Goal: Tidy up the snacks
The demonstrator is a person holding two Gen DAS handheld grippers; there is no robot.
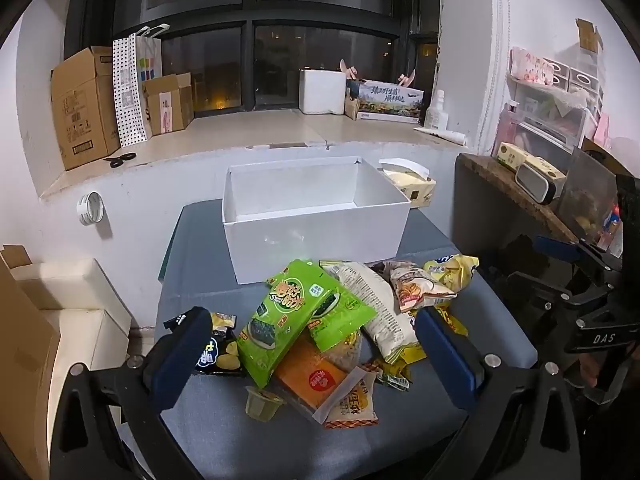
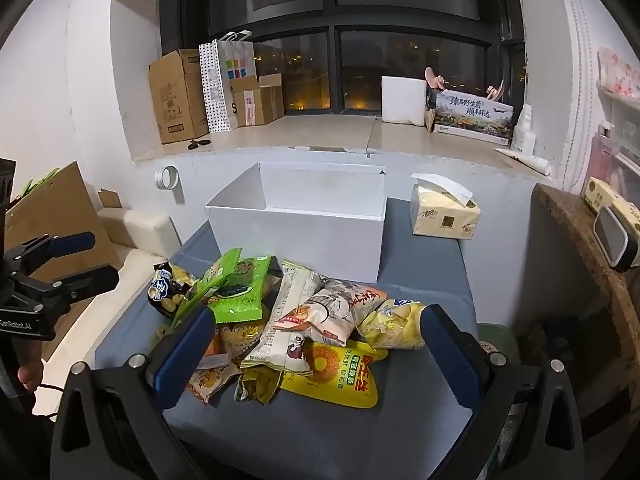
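A heap of snack packets lies on the grey table (image 1: pixel 208 432). On top is a green seaweed packet (image 1: pixel 296 316) (image 2: pixel 236 286), with an orange packet (image 1: pixel 308 372), a small jelly cup (image 1: pixel 262 403) and a white packet (image 1: pixel 376 304) (image 2: pixel 288 320) around it. A yellow sunflower-seed pouch (image 2: pixel 340 372) lies at the front. Behind the heap stands an empty white box (image 1: pixel 312 236) (image 2: pixel 304 236). My left gripper (image 1: pixel 312 344) hangs open over the heap, fingers either side of the green packet, gripping nothing. My right gripper (image 2: pixel 316 344) is open too, above the pile's front.
A tissue pack (image 2: pixel 444 210) sits right of the box. Cardboard boxes (image 1: pixel 80 108) and a foam box (image 1: pixel 322 90) line the window sill. A brown shelf (image 2: pixel 580 248) stands at the right, white blocks (image 1: pixel 76 300) at the left.
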